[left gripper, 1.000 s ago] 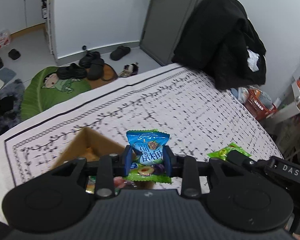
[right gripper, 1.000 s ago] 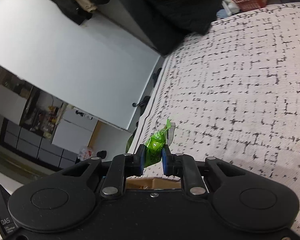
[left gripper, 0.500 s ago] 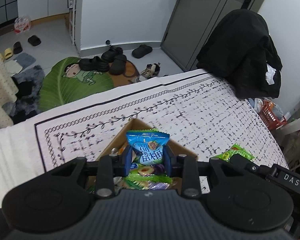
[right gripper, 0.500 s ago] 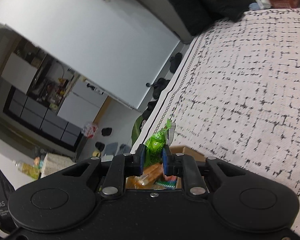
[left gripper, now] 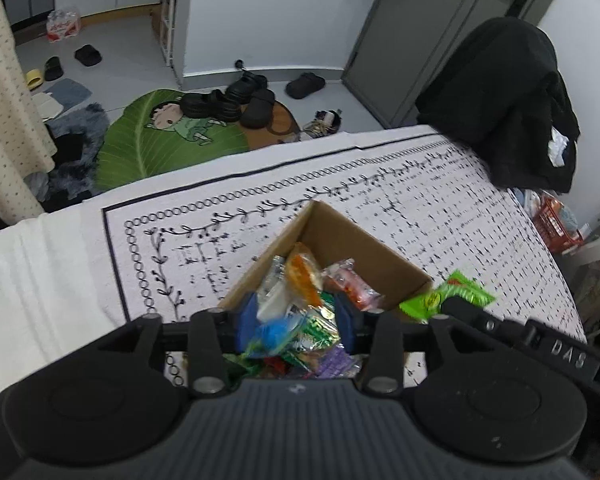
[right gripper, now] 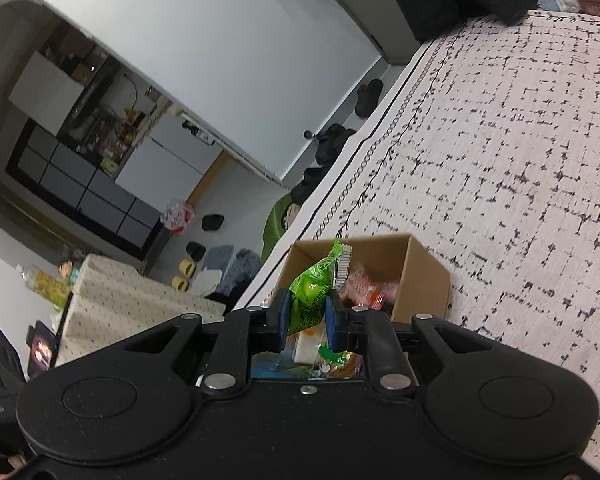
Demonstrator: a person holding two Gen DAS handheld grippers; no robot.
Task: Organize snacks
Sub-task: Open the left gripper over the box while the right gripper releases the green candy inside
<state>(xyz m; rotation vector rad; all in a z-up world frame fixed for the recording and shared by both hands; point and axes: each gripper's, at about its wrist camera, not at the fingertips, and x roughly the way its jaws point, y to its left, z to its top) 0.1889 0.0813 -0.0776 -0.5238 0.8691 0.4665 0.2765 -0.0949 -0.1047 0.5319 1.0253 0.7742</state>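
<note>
A brown cardboard box (left gripper: 352,240) with several snack packets inside stands on the patterned tablecloth. My left gripper (left gripper: 298,316) hangs over the box with its jaws open; the blue snack packet (left gripper: 278,334) lies blurred between and below the fingers, loose among the packets. My right gripper (right gripper: 306,316) is shut on a green snack packet (right gripper: 314,292) and holds it above the box (right gripper: 424,272). The same green packet (left gripper: 446,296) shows at the right of the left wrist view, beside the box.
The white tablecloth with black marks (left gripper: 440,200) covers the table, edge toward the floor. A black coat (left gripper: 508,100) hangs at the far right corner. Shoes and a green leaf mat (left gripper: 160,140) lie on the floor beyond. A red basket (left gripper: 556,224) sits right.
Both grippers moved over the box. My left gripper opened and the blue packet dropped out of its fingers into the box. The right still grips the green packet.
</note>
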